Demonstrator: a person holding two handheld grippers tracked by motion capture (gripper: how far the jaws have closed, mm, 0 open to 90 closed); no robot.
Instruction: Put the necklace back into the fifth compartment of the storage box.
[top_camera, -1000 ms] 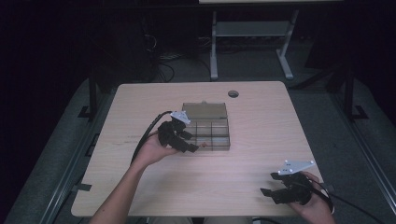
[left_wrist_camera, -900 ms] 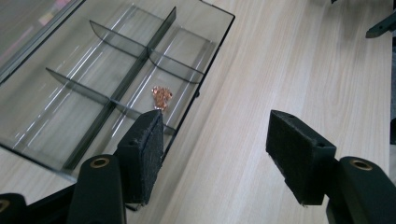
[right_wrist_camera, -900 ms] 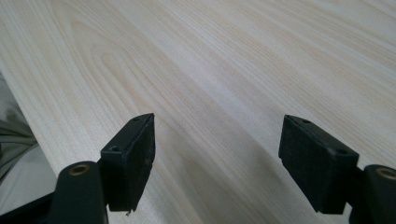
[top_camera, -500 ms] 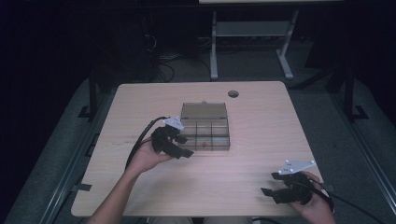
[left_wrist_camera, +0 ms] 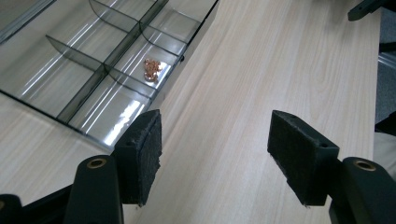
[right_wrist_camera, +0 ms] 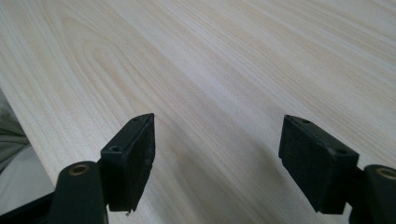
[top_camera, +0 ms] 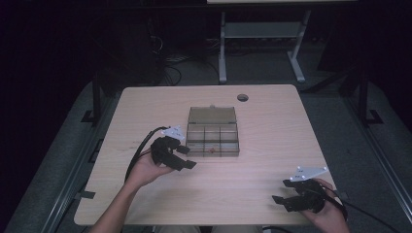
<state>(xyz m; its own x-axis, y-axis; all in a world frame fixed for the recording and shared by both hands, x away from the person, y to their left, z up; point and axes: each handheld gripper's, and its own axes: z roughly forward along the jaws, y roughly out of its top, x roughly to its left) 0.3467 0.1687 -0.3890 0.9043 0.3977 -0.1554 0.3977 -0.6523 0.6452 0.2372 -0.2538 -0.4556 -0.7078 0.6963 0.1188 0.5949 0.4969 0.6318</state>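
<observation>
A clear plastic compartment box (top_camera: 213, 139) with its lid tipped back sits at the middle of the wooden table (top_camera: 272, 121). A small heap of copper-coloured bits (left_wrist_camera: 151, 69) lies in one front compartment (top_camera: 211, 151). My left gripper (top_camera: 184, 156) hovers just left of the box's front corner, open and holding nothing; its pads (left_wrist_camera: 144, 156) frame bare wood beside the box (left_wrist_camera: 107, 60). My right gripper (top_camera: 282, 198) rests near the table's front right corner, open, with only wood between its pads (right_wrist_camera: 135, 158).
A round cable hole (top_camera: 243, 97) lies behind the box. A white-legged frame (top_camera: 262, 34) stands beyond the table. Dark floor surrounds the table, and the table's near edge (right_wrist_camera: 18, 140) is close to the right gripper.
My left gripper has drawn back from the box toward the near left and turned, so it now sits off the box's front corner. The right gripper has stayed put.
</observation>
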